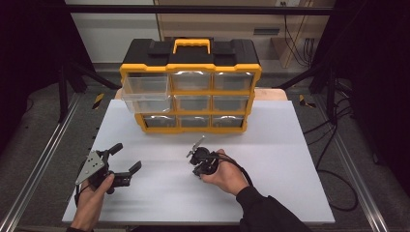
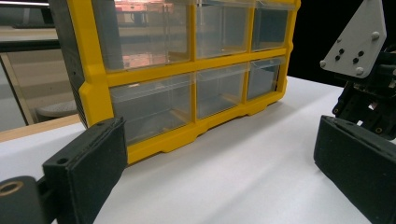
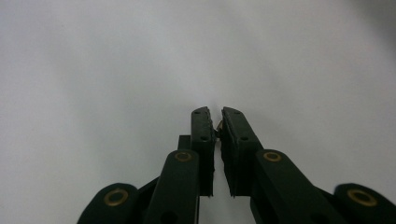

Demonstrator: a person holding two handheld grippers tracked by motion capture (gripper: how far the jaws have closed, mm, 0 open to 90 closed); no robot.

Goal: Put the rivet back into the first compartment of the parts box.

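The yellow-and-black plastic drawer cabinet (image 1: 191,86), with clear glossy drawers, stands at the upper centre of the matte white tabletop (image 1: 290,159); its upper-left drawer (image 1: 145,86) protrudes. The left gripper (image 1: 126,158), lower left, rests spread wide and empty. The right gripper (image 3: 218,122), lower centre, is clenched on a tiny, indistinct brownish object (image 3: 219,124).

organiser (image 1: 190,72): glossy yellow plastic, clear drawers | table (image 1: 270,164): matt white

Tiny tan bit (image 3: 218,124) pinched in right tool (image 3: 216,112); yellow drawer box (image 1: 191,67) upright behind, top-left drawer (image 1: 145,85) out.
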